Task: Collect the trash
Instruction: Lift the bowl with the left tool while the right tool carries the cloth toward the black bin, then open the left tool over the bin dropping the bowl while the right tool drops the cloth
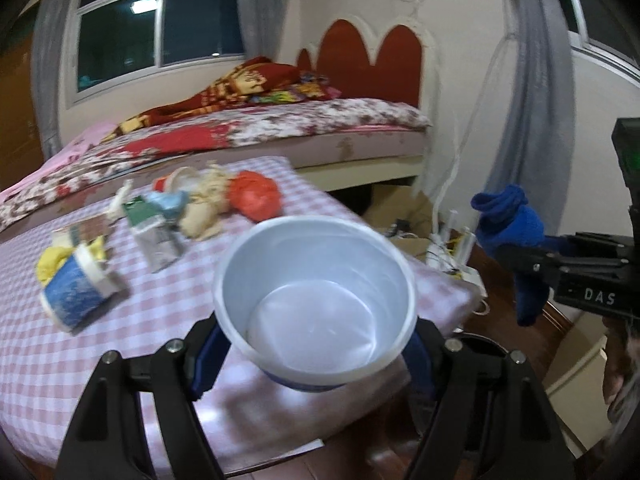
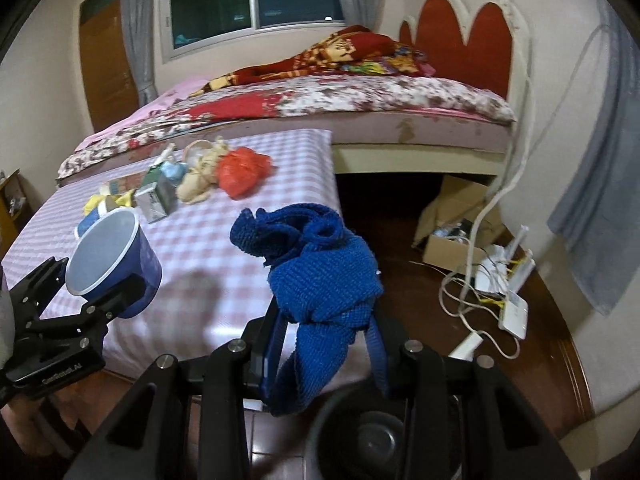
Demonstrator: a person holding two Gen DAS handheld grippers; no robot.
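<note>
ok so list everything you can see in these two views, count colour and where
paper cup: 1, blue outside, white inside, empty, held in the left gripper
cloth: 1, blue knit, held in the right gripper
checked cloth: 1, pink and white, covering the table
trash pile: several pieces, mixed colours, far part of the table
red bag: 1, crumpled, right end of the pile
carton: 1, grey and green, middle of the pile
bed: 1, floral cover, behind the table
cardboard box: 1, brown, floor under the bed
left gripper: 1, black
right gripper: 1, black
</note>
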